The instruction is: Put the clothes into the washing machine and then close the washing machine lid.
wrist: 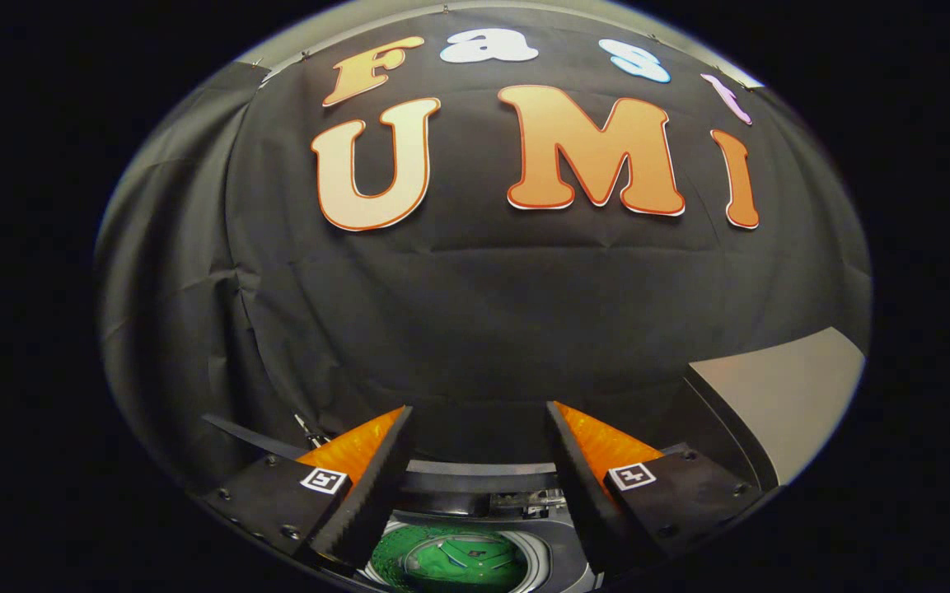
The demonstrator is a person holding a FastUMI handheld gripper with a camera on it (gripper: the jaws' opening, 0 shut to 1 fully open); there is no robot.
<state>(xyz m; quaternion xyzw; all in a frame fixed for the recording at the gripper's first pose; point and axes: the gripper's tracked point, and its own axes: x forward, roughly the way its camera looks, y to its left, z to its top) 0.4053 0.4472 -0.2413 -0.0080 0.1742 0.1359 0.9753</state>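
While its two fingers stand apart and empty, the gripper (pixel 481 420) hangs above one washing machine (pixel 557 548), its green drum (pixel 458 560) showing.

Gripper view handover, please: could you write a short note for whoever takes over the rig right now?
Gripper: fingers spread apart, holding nothing, raised toward the booth wall.
Washing machine: below, between the fingers; its round drum opening is uncovered, with a green inside showing.
Done: cannot tell whether clothes are already in the drum.
Left: check the drum for clothes, load any that remain, then close the lid.
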